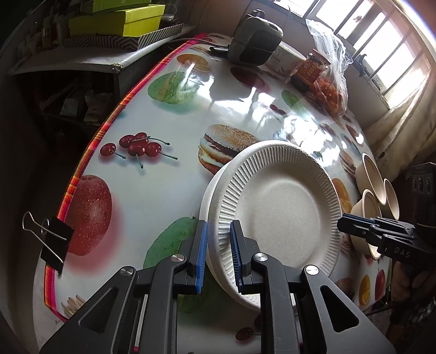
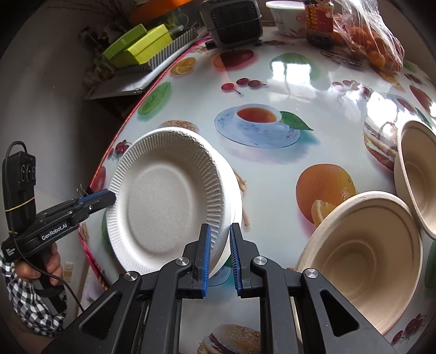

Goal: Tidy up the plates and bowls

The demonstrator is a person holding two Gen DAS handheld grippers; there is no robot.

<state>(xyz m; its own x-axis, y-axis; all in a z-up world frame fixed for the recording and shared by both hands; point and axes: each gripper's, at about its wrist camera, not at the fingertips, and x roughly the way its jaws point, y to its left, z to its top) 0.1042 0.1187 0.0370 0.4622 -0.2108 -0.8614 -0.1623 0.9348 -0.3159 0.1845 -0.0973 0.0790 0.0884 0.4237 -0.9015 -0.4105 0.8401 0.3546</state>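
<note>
A stack of white ribbed paper plates (image 1: 283, 207) lies on the fruit-print table (image 1: 169, 190); it also shows in the right wrist view (image 2: 169, 201). My left gripper (image 1: 218, 231) straddles the stack's near rim, jaws close around it. My right gripper (image 2: 220, 234) straddles the opposite rim, jaws a little apart. The right gripper shows at the right of the left wrist view (image 1: 354, 226), the left gripper at the left of the right wrist view (image 2: 100, 197). Three beige paper bowls (image 2: 365, 256) stand to the right, also in the left wrist view (image 1: 373, 179).
At the table's far end stand a dark speaker-like box (image 1: 254, 38), a white tub (image 2: 286, 16), a jar (image 1: 313, 68) and a plastic bag of orange fruit (image 2: 373, 40). A binder clip (image 1: 51, 239) grips the table's left edge. Green boxes (image 1: 117, 19) sit on a shelf beyond.
</note>
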